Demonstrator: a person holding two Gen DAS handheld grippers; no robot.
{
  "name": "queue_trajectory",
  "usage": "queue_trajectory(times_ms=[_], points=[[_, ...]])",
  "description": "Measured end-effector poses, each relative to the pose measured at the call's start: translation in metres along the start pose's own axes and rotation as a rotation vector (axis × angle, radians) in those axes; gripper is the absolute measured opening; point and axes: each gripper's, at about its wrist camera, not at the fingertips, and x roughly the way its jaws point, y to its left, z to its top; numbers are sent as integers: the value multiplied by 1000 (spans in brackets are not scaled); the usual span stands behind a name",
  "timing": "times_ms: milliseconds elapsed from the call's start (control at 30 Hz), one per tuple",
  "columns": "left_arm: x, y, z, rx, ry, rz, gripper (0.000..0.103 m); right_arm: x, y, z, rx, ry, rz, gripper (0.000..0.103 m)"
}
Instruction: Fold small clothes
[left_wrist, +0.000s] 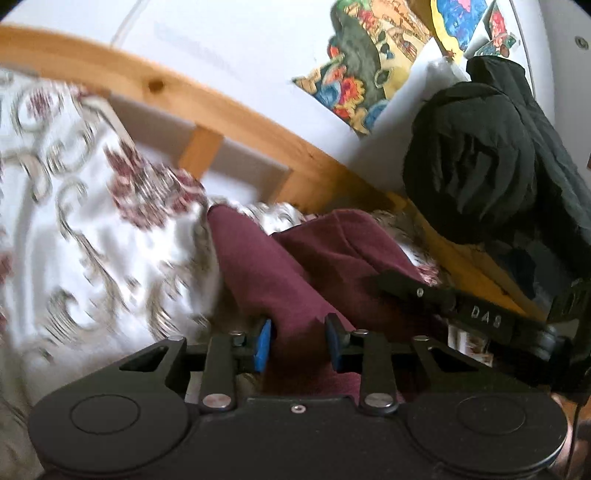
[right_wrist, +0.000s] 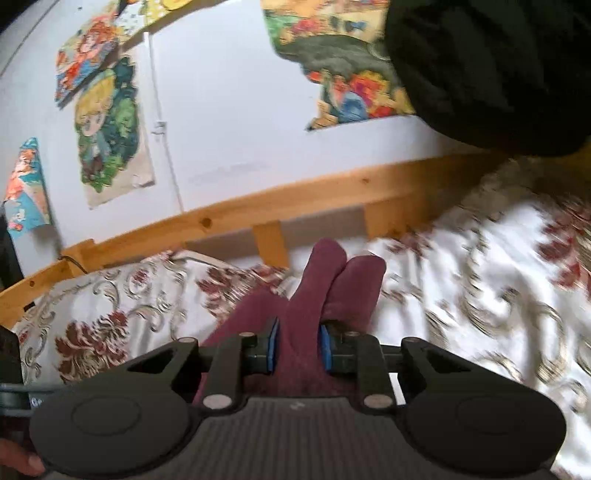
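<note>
A small maroon garment (right_wrist: 325, 291) with two narrow legs is lifted off the flowered bedspread (right_wrist: 480, 266); its leg ends point toward the wooden bed rail. My right gripper (right_wrist: 299, 345) is shut on the cloth, blue pads pressing it from both sides. In the left wrist view the same maroon garment (left_wrist: 295, 266) runs up between the blue pads of my left gripper (left_wrist: 299, 343), which is shut on it. The black frame of the other gripper (left_wrist: 484, 314) shows at the right, over the cloth's far edge. Both views are blurred.
A wooden bed rail (left_wrist: 236, 118) borders the bedspread (left_wrist: 92, 221) along a white wall with colourful pictures (right_wrist: 107, 129). A bulky black jacket (left_wrist: 480, 162) hangs at the right end of the bed. A person's fingers (right_wrist: 22, 461) hold the right tool.
</note>
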Motion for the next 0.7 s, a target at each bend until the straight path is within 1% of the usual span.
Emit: queue_trajectory(times_ms=[67,167,233,333,400,500,533,567,600,667,700], points=[[-1,5,5,18,-5,31,28,18,8,5,-25,16,30,26],[2,23,6,-27,9,59,28,40,19,6,-74,48,37,26],[7,34,3,-56,36,72,28,44,17,2,-67,51,21,25],[13,41,-2,-67,62,92,28,40,9,-9,-43,57,-34,26],[15,41,-4,-75,64,87,28,36,-3,-15,-14,77,-87,26],[17,37,-6,-54,64,87,28,31,-22,-23,53,106,-141,28],[18,36,-7,-45,65,88,28,29,-28,-26,81,113,-150,31],[19,35,-8,-39,66,89,29,28,-33,-28,96,117,-159,36],[19,34,-9,-35,67,92,29,27,-35,-31,104,122,-171,39],[21,34,-9,-30,70,100,30,25,-39,-35,103,134,-193,48],[22,33,-9,-27,73,106,31,24,-40,-37,102,139,-201,51]])
